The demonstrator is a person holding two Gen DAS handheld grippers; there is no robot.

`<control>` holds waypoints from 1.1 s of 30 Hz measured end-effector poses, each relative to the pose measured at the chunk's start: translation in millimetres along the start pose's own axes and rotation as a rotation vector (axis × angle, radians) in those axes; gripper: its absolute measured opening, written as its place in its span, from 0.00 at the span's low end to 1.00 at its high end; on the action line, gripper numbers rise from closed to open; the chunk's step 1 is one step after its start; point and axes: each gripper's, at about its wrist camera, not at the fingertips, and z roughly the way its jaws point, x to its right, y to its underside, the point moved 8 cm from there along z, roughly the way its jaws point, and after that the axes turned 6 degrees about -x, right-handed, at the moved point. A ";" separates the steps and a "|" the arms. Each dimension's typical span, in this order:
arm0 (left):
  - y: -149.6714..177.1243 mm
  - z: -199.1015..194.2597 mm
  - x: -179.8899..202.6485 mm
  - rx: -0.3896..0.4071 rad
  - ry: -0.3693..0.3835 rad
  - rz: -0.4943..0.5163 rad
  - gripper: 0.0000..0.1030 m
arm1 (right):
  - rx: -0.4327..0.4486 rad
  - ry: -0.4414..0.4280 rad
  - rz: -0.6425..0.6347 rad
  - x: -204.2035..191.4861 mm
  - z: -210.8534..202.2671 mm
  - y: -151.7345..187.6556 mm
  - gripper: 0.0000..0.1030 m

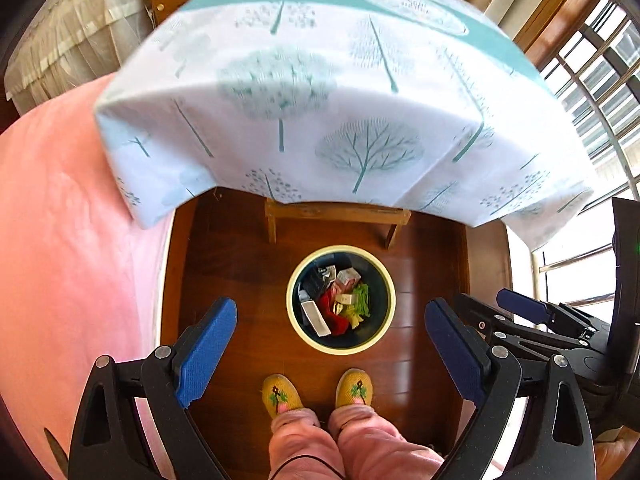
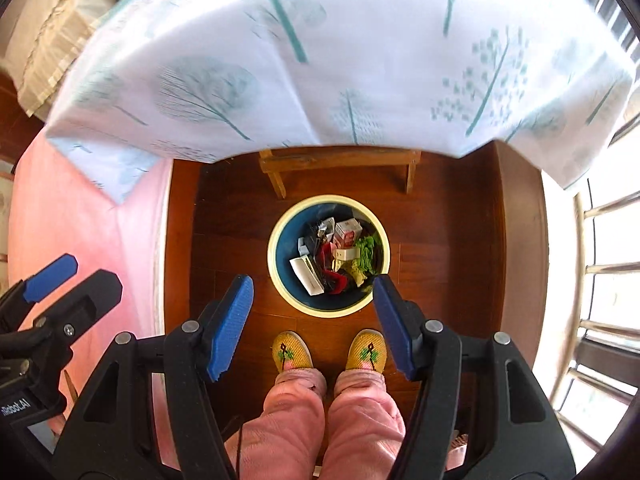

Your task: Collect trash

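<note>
On the dark wood floor [image 1: 240, 280], between a pink bedspread [image 1: 60, 240] at left and barred windows [image 1: 592, 92] at right, the left gripper [image 1: 332, 352] and right gripper [image 2: 314, 312] hang wide and empty above a cream-rimmed bin [image 1: 296, 320]. Inside it lies the trash [image 2: 336, 256]: small cartons and crumpled wrappers, likely light and crushable, best pinched by an edge. A tree-print tablecloth [image 1: 320, 100] drapes the table behind.
</note>
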 end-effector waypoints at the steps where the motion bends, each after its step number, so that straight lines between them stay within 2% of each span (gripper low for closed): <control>1: -0.3 -9.2 0.0 0.008 -0.001 0.000 0.94 | 0.007 0.002 -0.009 -3.7 -8.6 -0.1 0.58; 8: 4.0 -72.7 -4.7 0.073 -0.018 0.001 0.94 | 0.065 0.007 -0.050 -21.4 -66.6 -3.8 0.58; 16: 5.8 -138.9 -14.1 0.134 -0.049 -0.020 0.94 | 0.173 -0.018 -0.096 -42.6 -139.4 -14.9 0.58; 27: -26.8 -229.3 -0.6 0.255 -0.065 -0.004 0.94 | 0.319 -0.096 -0.058 -65.4 -250.9 -34.0 0.58; 33: -43.2 -268.7 15.4 0.302 -0.079 0.006 0.94 | 0.400 -0.078 -0.055 -70.8 -306.2 -34.0 0.58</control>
